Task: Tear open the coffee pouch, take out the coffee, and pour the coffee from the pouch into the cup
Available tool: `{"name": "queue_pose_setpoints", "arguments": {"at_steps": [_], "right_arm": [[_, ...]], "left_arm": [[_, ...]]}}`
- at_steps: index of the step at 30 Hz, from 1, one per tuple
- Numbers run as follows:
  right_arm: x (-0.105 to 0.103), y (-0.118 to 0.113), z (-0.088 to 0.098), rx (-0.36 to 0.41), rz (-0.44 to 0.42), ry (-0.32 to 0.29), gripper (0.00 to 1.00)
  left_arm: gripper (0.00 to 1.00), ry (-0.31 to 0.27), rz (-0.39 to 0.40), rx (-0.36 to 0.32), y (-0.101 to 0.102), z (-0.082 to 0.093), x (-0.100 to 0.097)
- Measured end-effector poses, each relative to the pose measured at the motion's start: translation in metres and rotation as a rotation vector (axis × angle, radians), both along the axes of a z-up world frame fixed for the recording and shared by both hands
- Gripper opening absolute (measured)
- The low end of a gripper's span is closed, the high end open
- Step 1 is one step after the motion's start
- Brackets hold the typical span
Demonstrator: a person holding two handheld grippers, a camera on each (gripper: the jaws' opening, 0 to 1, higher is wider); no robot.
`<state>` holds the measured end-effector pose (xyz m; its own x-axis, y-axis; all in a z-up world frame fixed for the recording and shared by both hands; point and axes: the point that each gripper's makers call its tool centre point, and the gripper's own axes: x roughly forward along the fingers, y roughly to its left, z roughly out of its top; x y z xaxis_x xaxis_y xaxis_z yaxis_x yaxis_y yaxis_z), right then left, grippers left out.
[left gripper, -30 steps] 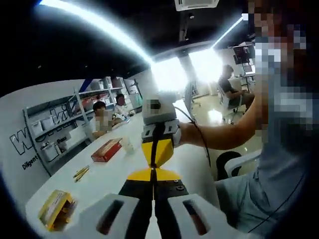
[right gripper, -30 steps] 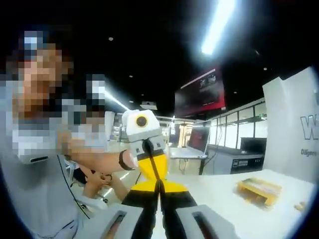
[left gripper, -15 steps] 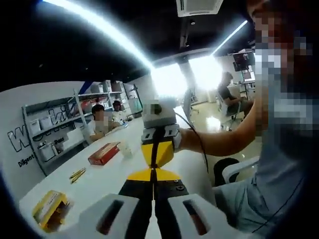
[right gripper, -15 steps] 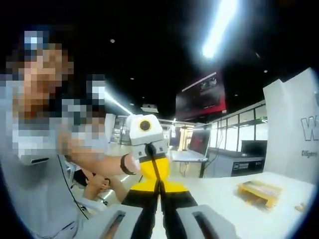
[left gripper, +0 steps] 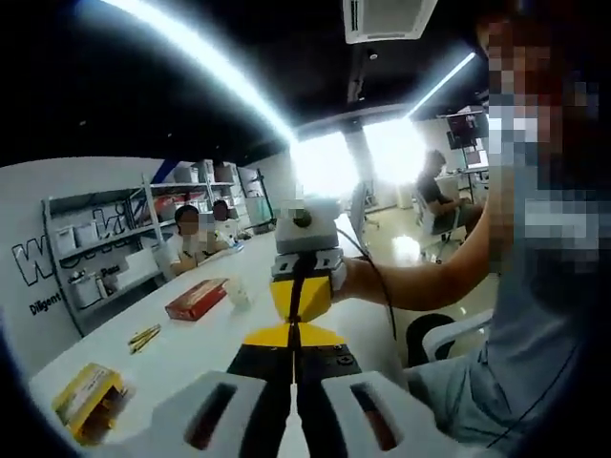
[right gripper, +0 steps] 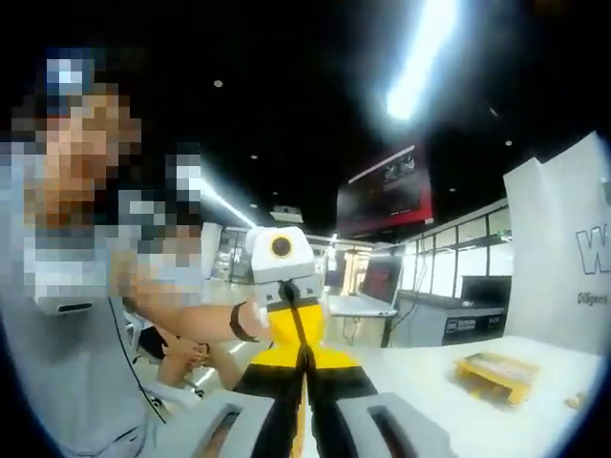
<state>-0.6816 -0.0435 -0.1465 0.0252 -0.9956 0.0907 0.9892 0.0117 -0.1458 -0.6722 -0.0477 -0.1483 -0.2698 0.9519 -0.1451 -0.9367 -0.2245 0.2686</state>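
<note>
A yellow coffee pouch (left gripper: pixel 307 298) hangs in the air, stretched between both grippers, which face each other. My left gripper (left gripper: pixel 294 351) is shut on the near end of it. The right gripper (left gripper: pixel 297 289) comes in from the far side, held by a person's hand, and is shut on the other end. In the right gripper view the same pouch (right gripper: pixel 294 329) is pinched by my right gripper (right gripper: pixel 305 370), with the left gripper (right gripper: pixel 289 291) clamped on its far end. A small white cup (left gripper: pixel 236 294) stands on the white table (left gripper: pixel 191 358) below and to the left.
On the table lie a red box (left gripper: pixel 196 299), a few yellow sticks (left gripper: pixel 143 336) and a yellow box (left gripper: pixel 86 403), the last also in the right gripper view as the yellow box (right gripper: pixel 496 374). Two people sit at the table's far end by the shelves. The person holding the grippers is close on one side.
Both views have drifted a little with the hands. The pouch stays pinched between the two shut grippers, and its shape looks the same.
</note>
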Motion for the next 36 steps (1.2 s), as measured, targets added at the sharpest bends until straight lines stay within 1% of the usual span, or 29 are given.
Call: {"name": "queue_pose_setpoints", "arguments": {"at_steps": [4,7,11,12,15,18,21,23,36], "right_arm": [[-0.0007,0.0017,0.0013,-0.007,-0.003,-0.001,0.03],[-0.0014,0.0031,0.0004,-0.013,0.001,-0.014,0.03],[-0.0029,0.0035,-0.0026,-0.028,-0.006,0.004,0.05],[-0.0023,0.0031,-0.0033,-0.030,-0.004,-0.005,0.05],[-0.0019,0.0033,-0.0035,-0.037,-0.004,-0.009,0.04],[-0.0012,0.0029,-0.0034,-0.040,-0.004,-0.006,0.04],[0.0004,0.0020,-0.0026,-0.046,-0.006,-0.003,0.04],[0.0018,0.0018,-0.0029,-0.044,-0.005,-0.008,0.03],[0.0007,0.0002,0.0010,-0.035,-0.011,-0.004,0.03]], "left_arm": [[0.01,-0.009,-0.005,0.013,0.0020,0.0009,-0.0013],[0.01,-0.013,-0.007,0.021,0.0032,0.0000,-0.0016],[0.01,-0.016,-0.002,0.026,0.0021,-0.0024,-0.0039],[0.01,-0.018,-0.001,0.028,0.0016,-0.0028,-0.0045],[0.01,-0.024,-0.001,0.037,0.0008,-0.0030,-0.0042],[0.01,-0.025,0.000,0.039,0.0004,-0.0029,-0.0028],[0.01,-0.031,-0.002,0.060,-0.0010,-0.0019,-0.0024],[0.01,-0.037,-0.005,0.066,-0.0006,-0.0023,-0.0019],[0.01,-0.035,-0.011,0.077,-0.0010,0.0007,-0.0015]]}}
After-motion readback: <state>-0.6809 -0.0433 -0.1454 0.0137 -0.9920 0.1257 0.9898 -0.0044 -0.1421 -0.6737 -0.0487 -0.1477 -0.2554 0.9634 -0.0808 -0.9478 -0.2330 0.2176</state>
